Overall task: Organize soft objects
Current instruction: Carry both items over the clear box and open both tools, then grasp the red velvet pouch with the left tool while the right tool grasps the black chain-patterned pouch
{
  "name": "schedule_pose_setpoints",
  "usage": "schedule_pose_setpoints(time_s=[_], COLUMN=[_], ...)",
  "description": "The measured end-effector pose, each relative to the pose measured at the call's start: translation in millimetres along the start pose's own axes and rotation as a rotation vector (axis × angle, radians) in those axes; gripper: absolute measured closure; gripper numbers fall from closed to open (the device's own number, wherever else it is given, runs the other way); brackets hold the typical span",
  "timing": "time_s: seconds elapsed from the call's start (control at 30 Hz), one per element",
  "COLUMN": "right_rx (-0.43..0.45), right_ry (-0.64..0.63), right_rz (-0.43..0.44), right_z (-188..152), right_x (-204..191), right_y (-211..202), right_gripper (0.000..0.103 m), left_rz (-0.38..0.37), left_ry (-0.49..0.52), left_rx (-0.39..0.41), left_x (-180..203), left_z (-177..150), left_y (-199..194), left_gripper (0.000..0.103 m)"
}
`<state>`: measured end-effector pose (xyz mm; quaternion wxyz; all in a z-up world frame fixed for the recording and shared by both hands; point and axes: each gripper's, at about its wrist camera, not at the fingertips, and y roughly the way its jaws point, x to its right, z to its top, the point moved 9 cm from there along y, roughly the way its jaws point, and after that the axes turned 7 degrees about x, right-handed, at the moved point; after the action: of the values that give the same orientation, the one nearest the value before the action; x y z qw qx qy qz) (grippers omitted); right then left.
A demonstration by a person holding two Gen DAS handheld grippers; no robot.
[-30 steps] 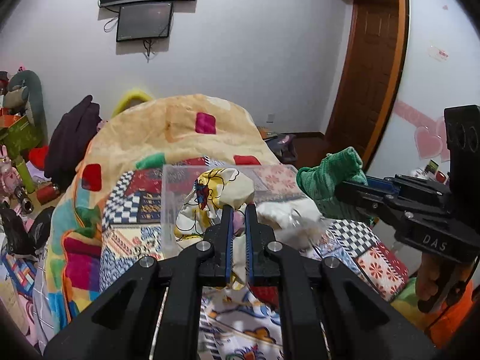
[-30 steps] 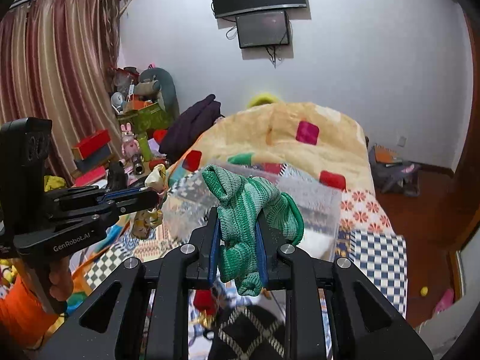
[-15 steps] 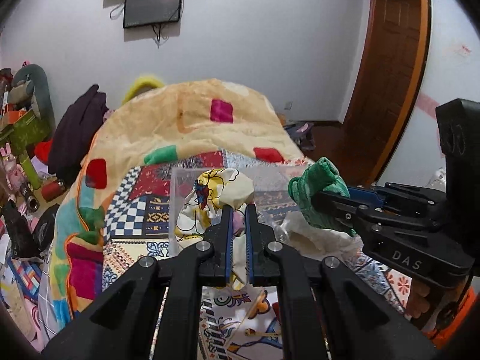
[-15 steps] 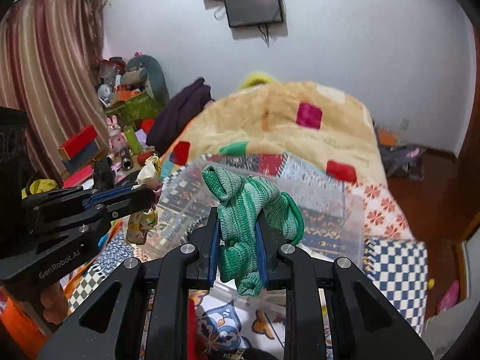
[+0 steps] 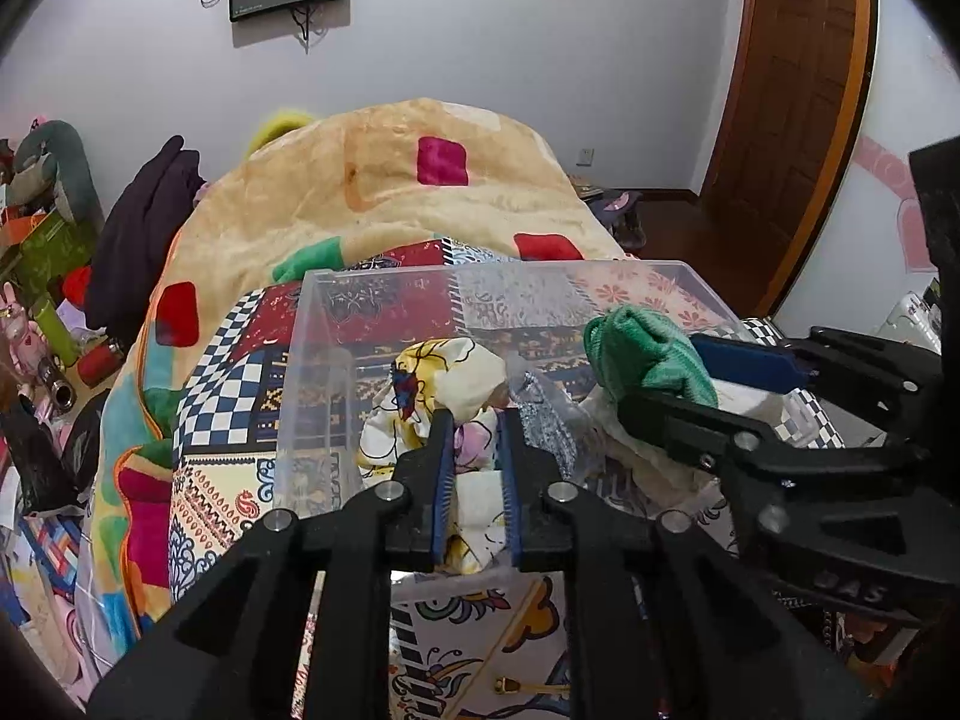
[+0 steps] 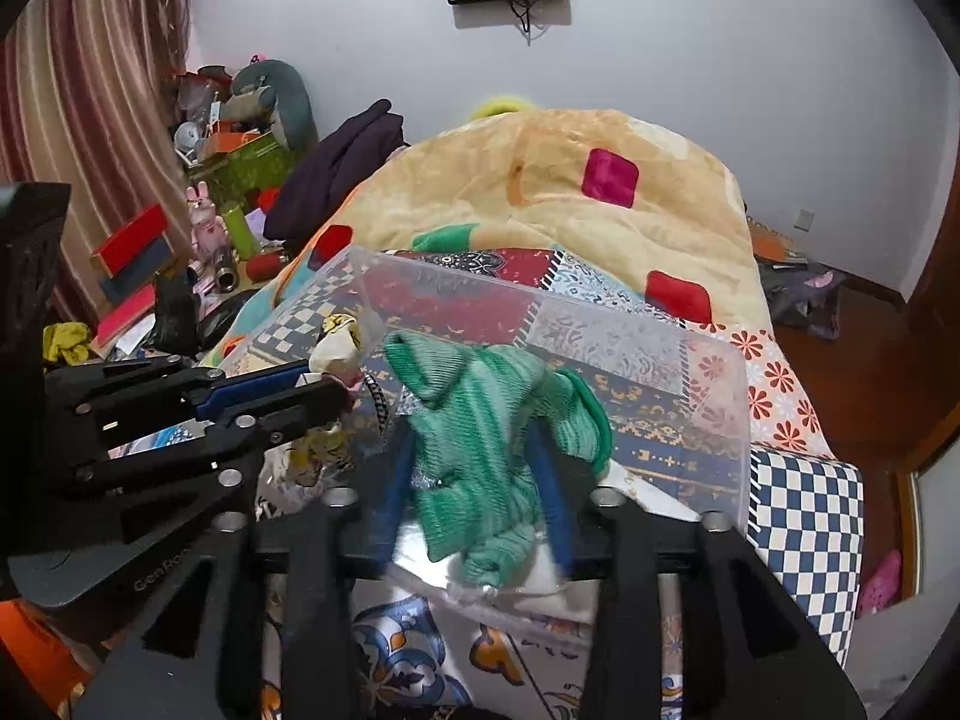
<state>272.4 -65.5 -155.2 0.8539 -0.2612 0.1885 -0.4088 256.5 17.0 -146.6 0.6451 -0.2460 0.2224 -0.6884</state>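
Two grippers now over the clear plastic bin [image 5: 312,360] on the bed. Right gripper [image 6: 474,474] has spread since half a second ago; the green knit sock [image 6: 480,420] sits loose between its fingers, blurred, likely dropping near the bin's right wall. Left gripper [image 5: 474,450] has also parted slightly, the yellow printed cloth [image 5: 444,378] barely pinched, over the bin's near edge. Judgement: both deposits nearly done.

Even indoor light; fisheye-warped edges, slight motion blur.
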Motion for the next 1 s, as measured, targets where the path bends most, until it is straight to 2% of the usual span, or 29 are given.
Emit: schedule_pose_setpoints(time_s=[0.03, 0.13, 0.2, 0.23, 0.27, 0.37, 0.53, 0.6, 0.63, 0.77, 1.0], right_rx=[0.001, 0.003, 0.008, 0.011, 0.015, 0.057, 0.103, 0.114, 0.118, 0.086, -0.052], right_ry=[0.002, 0.003, 0.008, 0.013, 0.016, 0.022, 0.013, 0.009, 0.006, -0.005, 0.037], right_rz=[-0.001, 0.017, 0.023, 0.028, 0.032, 0.029, 0.029, 0.018, 0.013, -0.002, 0.020], right_z=[0.0, 0.7, 1.8, 2.5, 3.1, 8.3, 8.6, 3.6, 0.4, -19.3, -75.4], right_x=[1.2, 1.9, 3.0, 3.4, 3.9, 5.2, 7.8, 10.5, 12.3, 17.0, 23.0], right_y=[-1.8, -8.8, -14.9, -18.6, -20.7, -36.1, -66.9, -78.6, -83.0, -91.0, -78.6], right_gripper=[0.057, 0.056, 0.055, 0.051, 0.043, 0.031, 0.025, 0.017, 0.015, 0.014, 0.014], left_rz=[-0.005, -0.011, -0.012, -0.012, -0.015, -0.027, -0.056, -0.062, -0.067, -0.087, -0.116], left_ry=[-0.007, -0.017, -0.018, -0.021, -0.023, -0.031, -0.036, -0.032, -0.031, -0.004, -0.002], left_rx=[-0.001, 0.014, 0.033, 0.046, 0.056, 0.090, 0.129, 0.135, 0.139, 0.125, 0.036], left_x=[-0.5, -1.4, -1.4, -1.3, -1.4, -0.5, 5.9, 9.8, 12.7, 27.6, 45.2], left_z=[0.1, 1.9, 5.0, 6.9, 8.9, 14.9, 19.8, 17.2, 14.8, 0.9, -37.2], left_y=[-0.5, -9.3, -16.9, -22.2, -26.5, -43.9, -68.4, -74.9, -78.2, -84.1, -70.4], left_gripper=[0.083, 0.073, 0.061, 0.058, 0.054, 0.046, 0.033, 0.016, 0.013, 0.011, 0.010])
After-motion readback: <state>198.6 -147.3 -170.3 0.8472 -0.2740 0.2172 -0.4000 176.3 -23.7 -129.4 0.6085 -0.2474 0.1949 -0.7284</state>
